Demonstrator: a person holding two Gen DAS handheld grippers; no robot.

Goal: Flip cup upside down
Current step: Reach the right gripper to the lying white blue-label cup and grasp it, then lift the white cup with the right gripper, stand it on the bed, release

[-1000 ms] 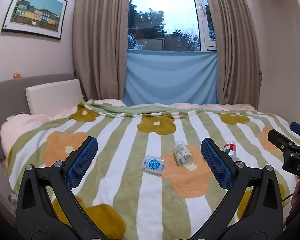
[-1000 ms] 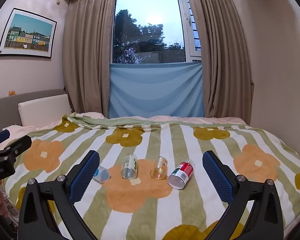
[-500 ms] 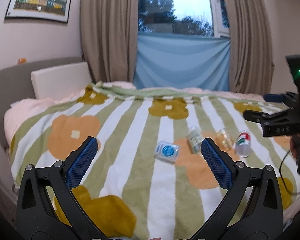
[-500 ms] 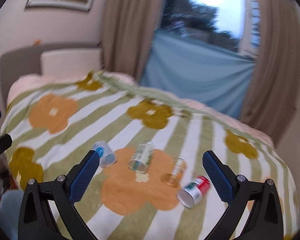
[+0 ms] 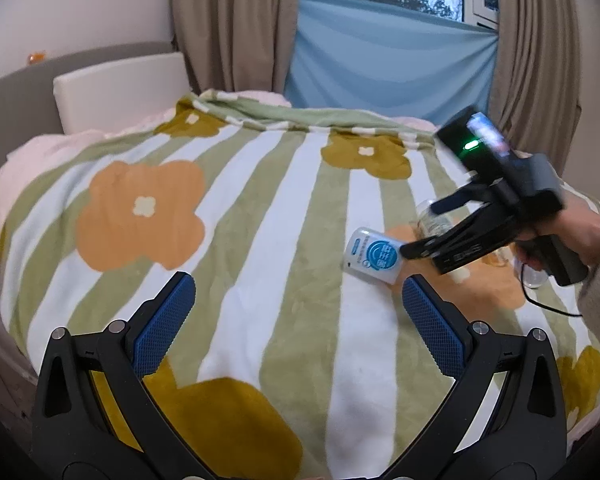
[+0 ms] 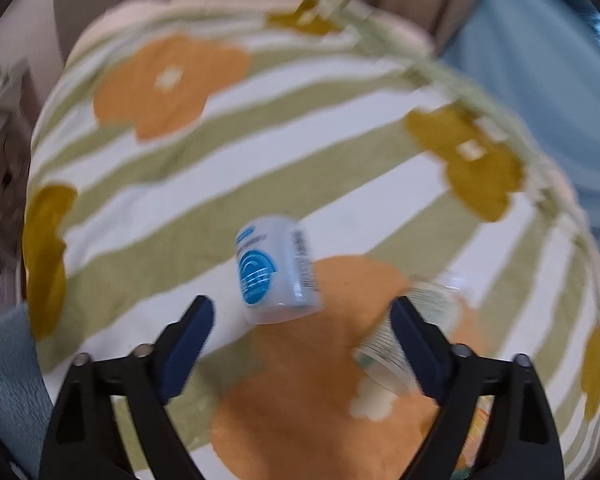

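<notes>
A white cup with a blue round logo (image 5: 374,255) lies on its side on the striped flower blanket (image 5: 260,240). In the right wrist view the cup (image 6: 276,270) lies just ahead of my right gripper (image 6: 302,330), which is open and empty, its jaws wide on either side below the cup. In the left wrist view the right gripper (image 5: 420,226) hangs over the cups, one finger across the blue-logo cup's right end. My left gripper (image 5: 298,312) is open and empty, held back over the near part of the blanket.
A clear ribbed cup (image 6: 404,340) lies on its side behind the right finger (image 6: 418,350); it also shows in the left wrist view (image 5: 432,220). More cups lie partly hidden behind the person's hand (image 5: 572,236). A white headboard cushion (image 5: 120,88) stands at the back left.
My right gripper has swung down and left, close over the blue-logo cup. My left gripper has tilted down and moved left. The cups have not moved.
</notes>
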